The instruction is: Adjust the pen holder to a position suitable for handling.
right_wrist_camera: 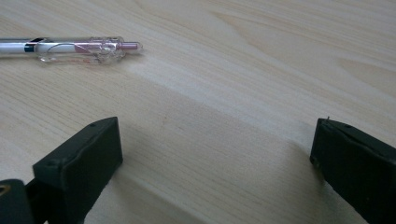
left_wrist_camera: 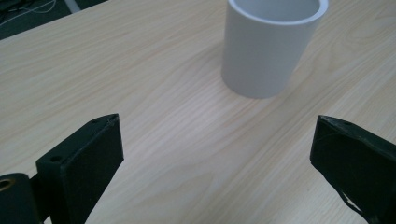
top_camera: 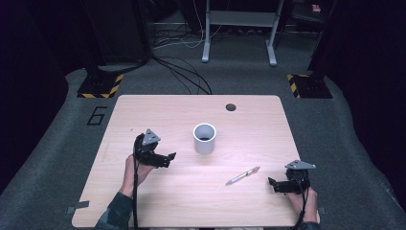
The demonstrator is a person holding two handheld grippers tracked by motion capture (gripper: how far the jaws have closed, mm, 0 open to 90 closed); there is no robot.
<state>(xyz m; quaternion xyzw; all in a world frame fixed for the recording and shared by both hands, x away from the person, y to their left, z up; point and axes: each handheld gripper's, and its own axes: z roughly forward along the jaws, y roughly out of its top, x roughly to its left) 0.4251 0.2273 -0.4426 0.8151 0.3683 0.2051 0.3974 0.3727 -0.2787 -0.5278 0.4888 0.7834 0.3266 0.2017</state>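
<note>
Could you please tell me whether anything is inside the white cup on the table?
From above, the cup shows a dark, shadowed hollow with nothing sticking out. Its wall hides the bottom, so I cannot rule out something small.

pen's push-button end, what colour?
Pinkish red, on a clear barrel with a white section: the pen shows best in the right gripper view.
</note>
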